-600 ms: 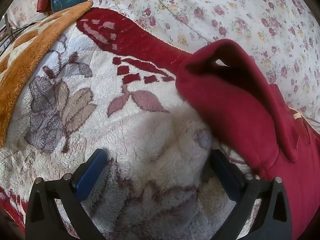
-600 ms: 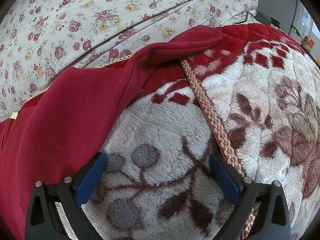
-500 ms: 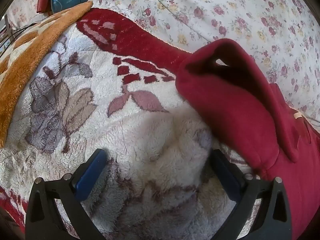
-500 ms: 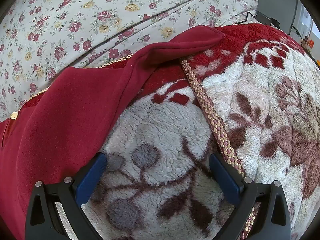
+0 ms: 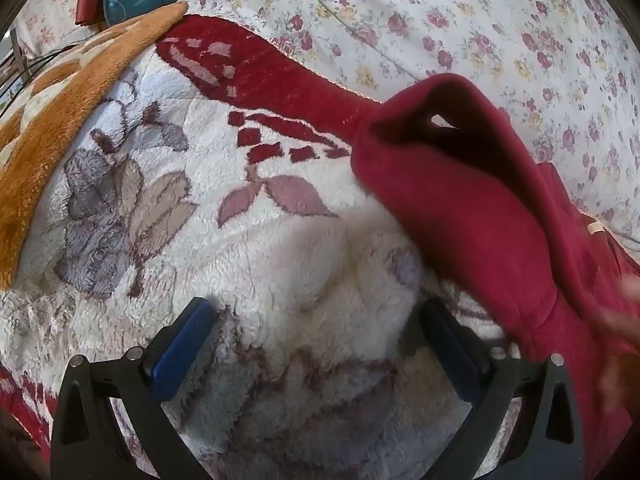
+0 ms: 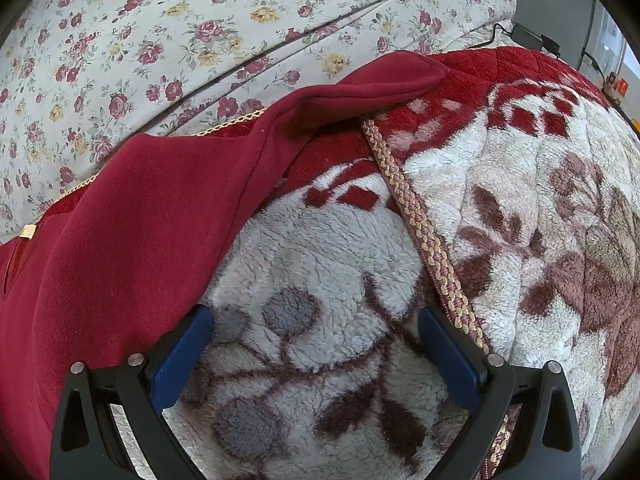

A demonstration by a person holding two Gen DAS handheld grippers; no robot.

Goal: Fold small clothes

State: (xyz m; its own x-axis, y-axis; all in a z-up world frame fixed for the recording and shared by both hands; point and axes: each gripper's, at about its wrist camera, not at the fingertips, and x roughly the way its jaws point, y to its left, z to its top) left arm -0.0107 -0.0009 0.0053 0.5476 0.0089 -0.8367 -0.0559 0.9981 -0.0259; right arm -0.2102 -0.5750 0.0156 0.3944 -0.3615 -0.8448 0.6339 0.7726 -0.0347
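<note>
Left gripper (image 5: 316,344) hovering over fleece blanket (image 5: 280,264), jaws spread wide, gripping nothing; red garment (image 5: 480,216) lying just beyond its right finger. Right gripper (image 6: 314,344) also gaping, empty; garment (image 6: 132,232) lying at its left finger, sleeve stretching ahead.

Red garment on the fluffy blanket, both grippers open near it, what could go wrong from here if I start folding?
1. The red garment lies on a deep-pile blanket; the left gripper could pinch fleece along with the cloth.
2. The sleeve lies over the blanket's braided trim, so the right gripper may snag it.
3. A blurred hand at the left view's edge seems close to the garment and could get in the way.
</note>
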